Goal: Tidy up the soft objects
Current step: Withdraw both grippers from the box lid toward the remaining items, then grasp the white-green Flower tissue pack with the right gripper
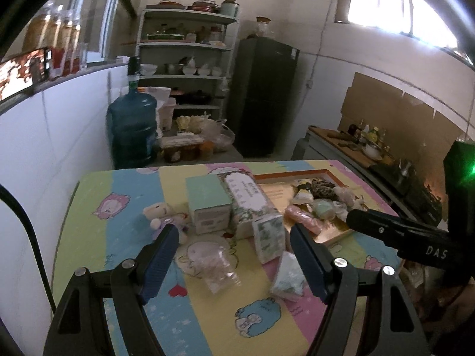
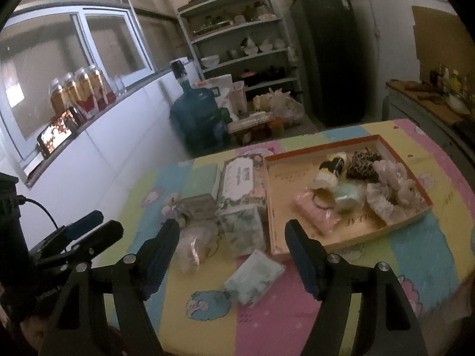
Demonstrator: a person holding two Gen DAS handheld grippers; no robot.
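My left gripper (image 1: pixel 234 234) hangs open over the cartoon-print table cover, nothing between its blue pads. Below it lie a clear bag of pale pink stuff (image 1: pixel 213 270) and a light blue packet (image 1: pixel 289 276). A small plush toy (image 1: pixel 161 212) sits to the left of a mint box (image 1: pixel 207 204). My right gripper (image 2: pixel 231 231) is open too, above the light blue packet (image 2: pixel 252 279) and the clear bag (image 2: pixel 194 247). The orange-rimmed tray (image 2: pixel 268 207) holds a pink packet (image 2: pixel 316 212), a leopard-print piece (image 2: pixel 363 163), a mint piece (image 2: pixel 347 194) and fluffy pieces (image 2: pixel 392 184).
A long floral box (image 1: pixel 249 201) and a smaller floral box (image 1: pixel 268 238) stand between the toy and the tray (image 1: pixel 332 238). The right gripper's fingers (image 1: pixel 383 227) reach over the tray's near corner. Beyond the table are a water jug (image 1: pixel 132 127), shelves (image 1: pixel 184 47) and a dark fridge (image 1: pixel 264 95).
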